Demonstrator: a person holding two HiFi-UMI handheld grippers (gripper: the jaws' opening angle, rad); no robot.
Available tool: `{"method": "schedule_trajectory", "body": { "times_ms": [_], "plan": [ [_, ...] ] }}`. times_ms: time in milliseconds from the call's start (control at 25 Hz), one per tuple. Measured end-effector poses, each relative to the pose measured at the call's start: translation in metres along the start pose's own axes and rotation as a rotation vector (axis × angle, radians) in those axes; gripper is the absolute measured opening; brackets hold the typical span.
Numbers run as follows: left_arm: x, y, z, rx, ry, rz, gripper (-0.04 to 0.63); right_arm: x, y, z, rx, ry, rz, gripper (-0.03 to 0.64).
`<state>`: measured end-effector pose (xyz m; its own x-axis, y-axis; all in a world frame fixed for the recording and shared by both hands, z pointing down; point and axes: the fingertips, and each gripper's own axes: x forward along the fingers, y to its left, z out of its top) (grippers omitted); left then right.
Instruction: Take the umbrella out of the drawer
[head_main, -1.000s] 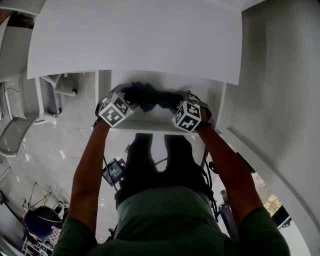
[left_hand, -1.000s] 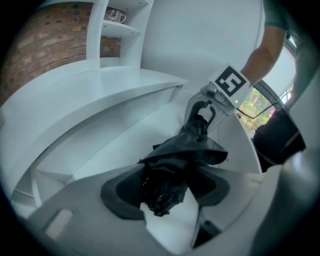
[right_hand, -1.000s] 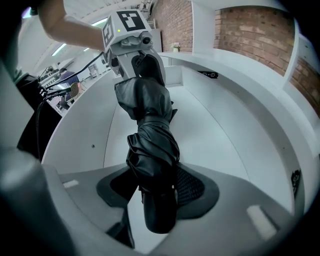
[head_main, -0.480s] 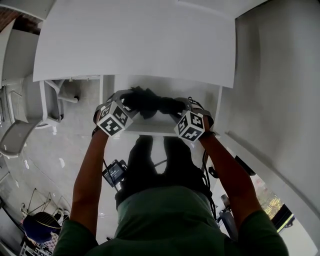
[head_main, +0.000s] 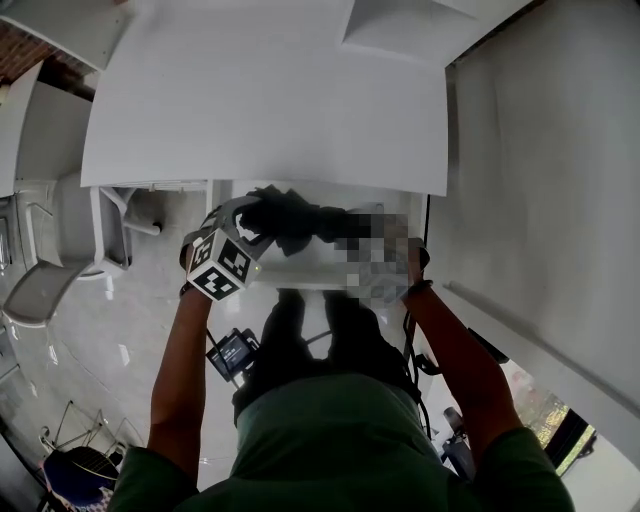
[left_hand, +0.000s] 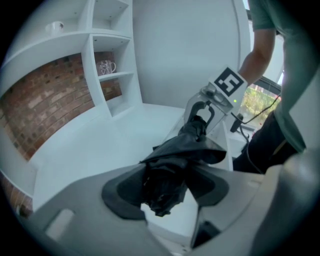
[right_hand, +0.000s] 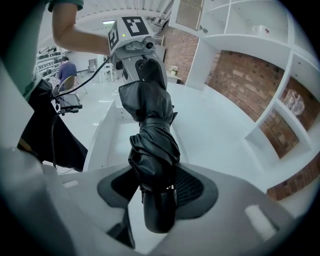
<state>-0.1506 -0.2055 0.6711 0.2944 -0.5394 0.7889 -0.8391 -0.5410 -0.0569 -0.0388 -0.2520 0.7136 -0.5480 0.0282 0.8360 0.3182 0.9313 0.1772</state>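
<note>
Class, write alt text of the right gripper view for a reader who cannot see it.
The right gripper is shut on the handle end of a folded black umbrella, and the left gripper holds its far end. Below lies the open white drawer.

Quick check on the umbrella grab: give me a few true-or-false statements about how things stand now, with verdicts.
1. The left gripper is shut on the umbrella. True.
2. The right gripper is open and empty. False: it is shut on the umbrella near its handle.
3. The umbrella is opened out. False: it is folded.
4. The drawer stands open. True.
</note>
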Motion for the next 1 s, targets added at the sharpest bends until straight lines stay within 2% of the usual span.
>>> {"method": "schedule_trajectory", "body": {
  "times_ms": [480,720,1000],
  "plan": [
    [-0.021,0.047,0.048,0.024,-0.041,0.106,0.241,-0.029,-0.068,0.027,-0.085,-0.005,-0.083,0.208],
    [-0.009,0.084,0.055,-0.015,-0.031,0.144,0.238,-0.016,-0.110,0.034,-0.131,0.013,-0.089,0.209],
    [0.021,0.126,0.053,-0.076,-0.015,0.142,0.235,0.012,-0.154,0.031,-0.166,0.041,-0.063,0.210]
  ]
}}
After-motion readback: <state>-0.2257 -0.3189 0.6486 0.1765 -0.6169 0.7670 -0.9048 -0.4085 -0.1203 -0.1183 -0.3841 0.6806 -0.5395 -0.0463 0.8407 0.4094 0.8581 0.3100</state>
